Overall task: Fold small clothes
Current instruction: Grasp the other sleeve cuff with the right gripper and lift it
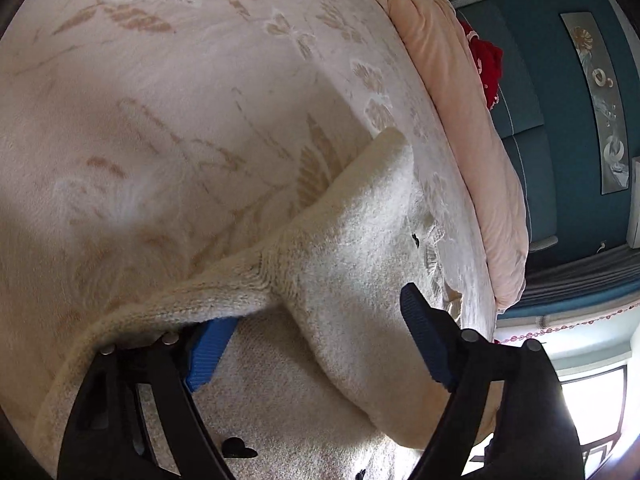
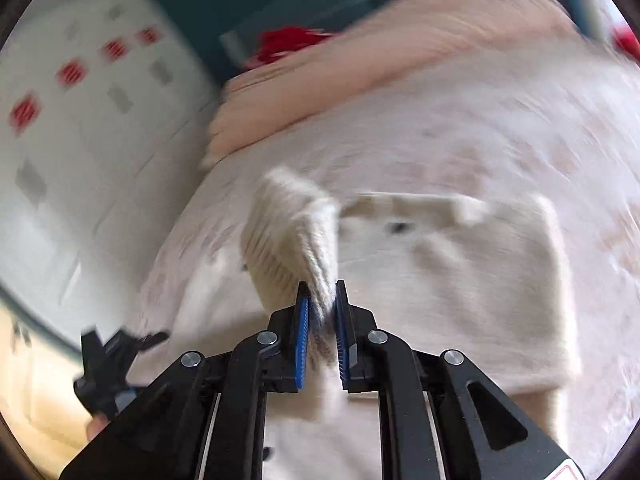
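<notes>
- Your right claw (image 2: 322,312) is clamped on the sweater (image 2: 460,280) cuff, mid-fold.
- Your left claw (image 1: 316,336) gapes apart around the sweater body.
- Next, lay the sleeve across the body on the bed (image 1: 160,120).

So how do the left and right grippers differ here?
The left gripper is open, its blue pads wide apart, with the cream sweater draped between them. The right gripper is shut on the sweater's ribbed cuff, lifting it. Both have black frames and blue pads.

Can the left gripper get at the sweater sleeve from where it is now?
Probably yes: the left gripper is open with the cream sweater draped across its gap, one blue finger under the ribbed fold, nothing blocking.
</notes>
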A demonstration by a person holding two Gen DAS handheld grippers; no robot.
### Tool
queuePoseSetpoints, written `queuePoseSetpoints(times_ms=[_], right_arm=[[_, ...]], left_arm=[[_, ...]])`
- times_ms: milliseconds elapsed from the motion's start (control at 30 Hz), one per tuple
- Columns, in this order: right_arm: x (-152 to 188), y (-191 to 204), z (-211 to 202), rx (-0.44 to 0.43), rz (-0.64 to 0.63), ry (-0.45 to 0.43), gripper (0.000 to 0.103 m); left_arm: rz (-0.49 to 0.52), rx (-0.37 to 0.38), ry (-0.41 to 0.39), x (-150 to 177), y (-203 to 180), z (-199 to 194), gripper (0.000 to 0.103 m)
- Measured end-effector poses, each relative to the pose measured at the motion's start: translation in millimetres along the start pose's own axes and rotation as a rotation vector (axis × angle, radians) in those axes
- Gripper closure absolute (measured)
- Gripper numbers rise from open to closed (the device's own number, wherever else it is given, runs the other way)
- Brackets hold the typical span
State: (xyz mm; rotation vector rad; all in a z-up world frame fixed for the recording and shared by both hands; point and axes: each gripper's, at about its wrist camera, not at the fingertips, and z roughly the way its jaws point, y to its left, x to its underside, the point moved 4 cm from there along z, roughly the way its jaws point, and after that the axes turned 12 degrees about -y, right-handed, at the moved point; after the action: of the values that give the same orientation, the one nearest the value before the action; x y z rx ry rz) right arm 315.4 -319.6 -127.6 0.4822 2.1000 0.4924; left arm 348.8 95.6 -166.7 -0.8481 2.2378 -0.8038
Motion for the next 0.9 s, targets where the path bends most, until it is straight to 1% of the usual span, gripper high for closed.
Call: queuePoseSetpoints(times_ms=[33, 67, 133, 167, 200, 267, 300, 333, 367, 400, 433, 467, 500, 533, 567, 600, 633, 667, 700, 733, 767, 800, 833, 900], right_arm=[[0.7, -24.1, 3.7, 0.038, 0.033, 0.025, 0.087], [5.6, -43.1, 10.7, 0.051, 0.072, 0.064, 0.086], [18.6, -72.2, 23.1, 0.068, 0.165, 0.123, 0.083], [24.2, -81.8, 28.1, 0.066, 0.206, 0.140, 0.079], [29.3, -87.4, 30.2, 0.056, 0.243, 0.145, 0.074], [33.5, -95.4, 31.3, 0.016, 0.318, 0.120, 0.066], [33.4, -96.9, 32.3, 0.002, 0.342, 0.103, 0.065], [33.3, -98.0, 34.8, -0.009, 0.360, 0.091, 0.065], [33.0, -97.7, 39.5, -0.015, 0.369, 0.091, 0.071], [35.0, -95.2, 43.8, -0.001, 0.359, 0.116, 0.094], [31.3, -91.8, 47.9, 0.022, 0.335, 0.141, 0.093], [19.2, -81.3, 44.9, 0.007, 0.305, 0.121, 0.093], [-0.8, -63.1, 33.9, -0.055, 0.270, 0.066, 0.093], [-21.0, -41.9, 19.1, -0.132, 0.234, -0.006, 0.093], [-41.5, -19.2, -2.2, -0.227, 0.194, -0.091, 0.093], [-58.0, 1.3, -23.9, -0.331, 0.148, -0.179, 0.094], [-67.0, 14.8, -42.1, -0.400, 0.088, -0.255, 0.094], [-66.7, 18.9, -45.2, -0.394, 0.014, -0.290, 0.095], [-57.7, 10.9, -26.1, -0.303, -0.034, -0.232, 0.093], [-37.7, -13.2, 10.9, -0.176, -0.013, -0.090, 0.093], [-13.7, -45.2, 44.2, -0.068, 0.061, 0.049, 0.094], [7.9, -72.0, 65.2, 0.023, 0.104, 0.145, 0.094], [19.0, -85.2, 71.1, 0.061, 0.107, 0.168, 0.094], [14.9, -84.1, 61.8, 0.019, 0.138, 0.111, 0.094]], left_arm=[[0.001, -0.008, -0.007, 1.5, -2.0, 0.4, 0.021], [-0.002, -0.018, -0.014, 3.4, -3.8, 0.2, 0.021], [-0.043, -0.020, -0.022, 7.5, -6.4, -2.8, 0.021], [-0.070, -0.012, -0.020, 9.2, -7.8, -3.9, 0.021], [-0.097, 0.000, -0.020, 11.0, -9.7, -5.8, 0.021], [-0.124, 0.026, -0.032, 12.4, -15.7, -7.4, 0.022], [-0.123, 0.032, -0.034, 12.9, -19.1, -5.5, 0.024], [-0.112, 0.029, -0.025, 13.6, -23.0, -0.2, 0.035], [-0.099, 0.006, -0.007, 14.7, -25.0, 7.8, 0.053], [-0.103, -0.019, 0.010, 14.0, -24.9, 14.5, 0.064], [-0.116, -0.035, 0.016, 12.1, -24.1, 18.3, 0.086], [-0.132, -0.030, -0.001, 6.3, -24.7, 17.0, 0.097], [-0.129, 0.005, -0.056, -5.0, -29.8, 7.1, 0.097], [-0.105, 0.034, -0.109, -13.8, -35.6, -3.7, 0.096], [-0.064, 0.076, -0.183, -24.3, -43.0, -19.6, 0.096], [-0.031, 0.094, -0.241, -31.0, -46.1, -31.6, 0.095], [-0.006, 0.097, -0.284, -34.8, -45.0, -39.0, 0.095], [0.015, 0.095, -0.285, -34.5, -41.7, -36.0, 0.093], [0.041, 0.072, -0.249, -31.7, -36.9, -25.2, 0.093], [0.055, 0.023, -0.186, -25.3, -28.1, -8.3, 0.094], [0.049, -0.024, -0.147, -18.8, -18.2, 3.5, 0.095], [0.041, -0.037, -0.127, -14.8, -12.0, 9.8, 0.095], [0.044, -0.038, -0.112, -10.1, -7.8, 15.0, 0.095], [0.067, -0.036, -0.112, -7.0, -5.7, 16.3, 0.094]])
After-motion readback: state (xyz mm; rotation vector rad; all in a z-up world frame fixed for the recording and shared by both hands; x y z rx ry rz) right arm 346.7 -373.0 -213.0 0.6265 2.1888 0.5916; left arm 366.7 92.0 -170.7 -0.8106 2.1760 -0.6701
